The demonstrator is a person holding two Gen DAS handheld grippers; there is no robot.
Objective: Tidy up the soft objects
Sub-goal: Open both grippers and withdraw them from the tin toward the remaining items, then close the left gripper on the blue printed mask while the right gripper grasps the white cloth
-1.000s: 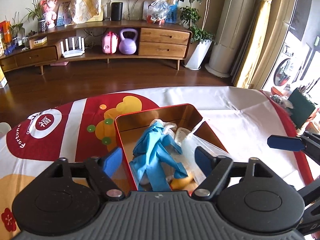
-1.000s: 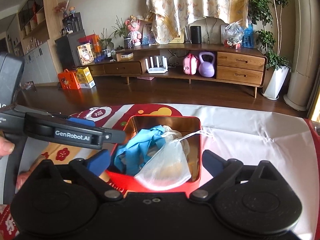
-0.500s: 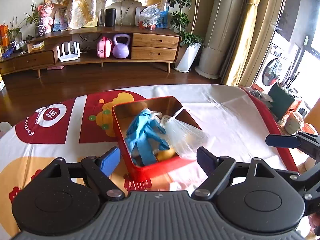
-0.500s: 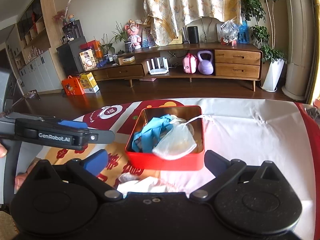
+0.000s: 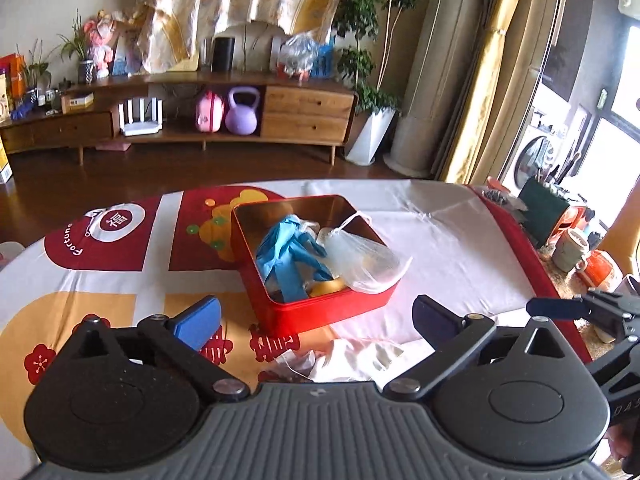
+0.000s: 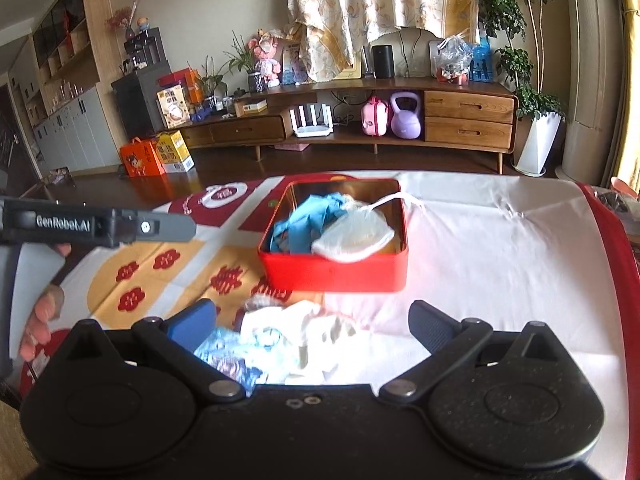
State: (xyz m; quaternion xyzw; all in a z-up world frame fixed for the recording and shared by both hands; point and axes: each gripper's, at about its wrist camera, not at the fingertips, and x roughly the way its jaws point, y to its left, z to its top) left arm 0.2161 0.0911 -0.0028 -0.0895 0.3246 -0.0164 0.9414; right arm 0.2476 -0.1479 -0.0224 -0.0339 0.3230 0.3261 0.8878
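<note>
Both hand-held grippers, left [image 5: 316, 316] and right [image 6: 312, 322], hang released; the mesh pouch [image 5: 364, 260] overhanging the red tin [image 5: 328, 308] ahead could snag and spill.

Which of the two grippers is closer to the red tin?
Left. The left gripper flanks the red tin at its near corner; the right gripper hangs short of it.

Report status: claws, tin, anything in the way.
Left claw open, jaws just widened, nothing between. Right claw open, empty. Red tin holds blue gloves and a clear bag. White cloth pile loose in front of tin.
</note>
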